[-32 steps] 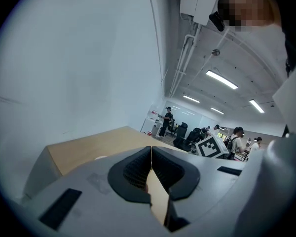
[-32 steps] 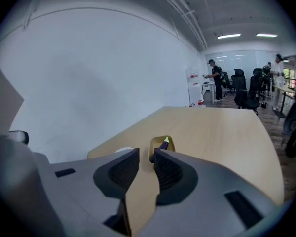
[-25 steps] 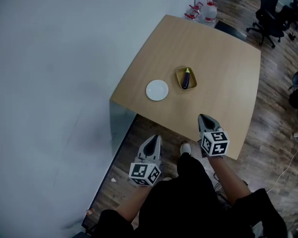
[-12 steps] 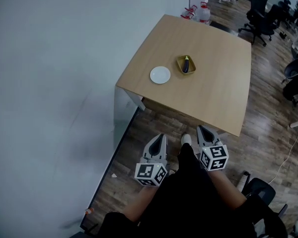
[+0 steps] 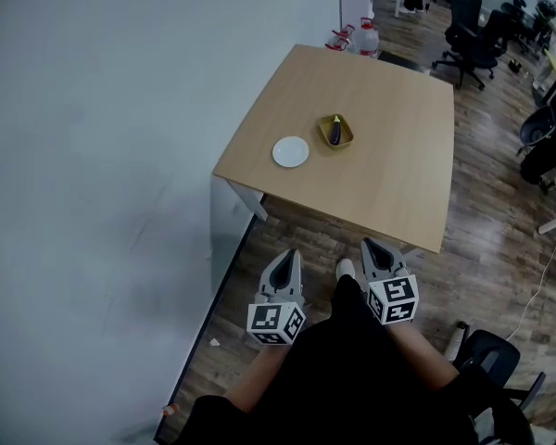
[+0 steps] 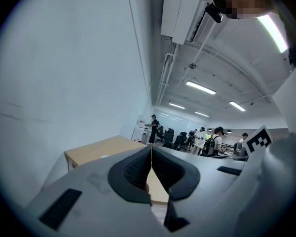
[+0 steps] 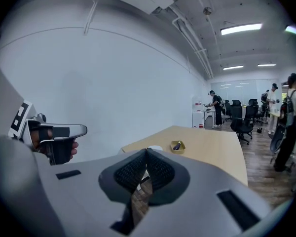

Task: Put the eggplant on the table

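**Head view.** Both tools are held close to my body over the wood-plank floor, well apart from the table (image 5: 389, 156). The left gripper (image 5: 288, 258) and right gripper (image 5: 370, 246) both have their jaws pressed together with nothing in them. The eggplant (image 5: 335, 130) lies in a small yellow dish (image 5: 347, 138) near the table's middle, with a white plate (image 5: 290, 151) just beside the dish.

**Left gripper view.** The ribbed black pads (image 6: 138, 169) meet in a thin seam, so this gripper is closed and empty. The table's near corner (image 6: 89, 153) shows beyond them.

**Right gripper view.** This gripper (image 7: 146, 154) is closed too, nothing between its jaws. The eggplant (image 7: 177, 145) is dark purple, glossy and tapered, with a pale cap. The dish (image 7: 181, 147) is shallow with rounded corners, and the tabletop (image 7: 212, 142) is pale matte wood.

**Judgement.** The step in hand is the approach, and nothing has been picked up yet.
- Close the gap to the table first.
- Spread the right jaws before reaching in.
- Grip across the eggplant's thicker middle, since the smooth skin may slip.
- Lift it clear of the rim and set it down on bare wood.
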Demonstrator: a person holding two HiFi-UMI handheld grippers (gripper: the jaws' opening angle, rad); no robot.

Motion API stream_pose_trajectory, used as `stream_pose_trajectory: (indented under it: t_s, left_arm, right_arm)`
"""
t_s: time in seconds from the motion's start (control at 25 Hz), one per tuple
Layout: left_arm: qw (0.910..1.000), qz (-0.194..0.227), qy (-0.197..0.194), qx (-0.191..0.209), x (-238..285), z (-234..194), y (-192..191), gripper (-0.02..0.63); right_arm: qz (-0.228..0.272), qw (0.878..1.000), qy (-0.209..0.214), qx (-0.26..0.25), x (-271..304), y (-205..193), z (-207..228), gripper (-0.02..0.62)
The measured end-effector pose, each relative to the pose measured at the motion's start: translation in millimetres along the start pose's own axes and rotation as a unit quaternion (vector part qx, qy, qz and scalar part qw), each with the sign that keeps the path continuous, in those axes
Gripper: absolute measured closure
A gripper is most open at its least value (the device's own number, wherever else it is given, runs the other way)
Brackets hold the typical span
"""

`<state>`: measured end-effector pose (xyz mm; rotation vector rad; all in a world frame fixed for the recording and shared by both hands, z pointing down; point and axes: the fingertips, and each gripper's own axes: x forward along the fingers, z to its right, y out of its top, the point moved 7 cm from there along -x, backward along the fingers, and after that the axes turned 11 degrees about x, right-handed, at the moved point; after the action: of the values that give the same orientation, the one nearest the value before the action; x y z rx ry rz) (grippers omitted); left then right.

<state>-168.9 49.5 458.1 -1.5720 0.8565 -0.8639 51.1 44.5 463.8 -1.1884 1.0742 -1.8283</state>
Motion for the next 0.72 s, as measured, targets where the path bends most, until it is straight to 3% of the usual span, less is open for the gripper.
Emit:
stream_pose_trajectory:
  t_s: [0.72]
  left_arm:
    - [0.9997, -0.007, -0.023, -0.004, 45, 3, -2, 0.591]
  right_arm:
    - [0.007, 1.0, -0.023, 0.004, 15, 10, 23, 0.535]
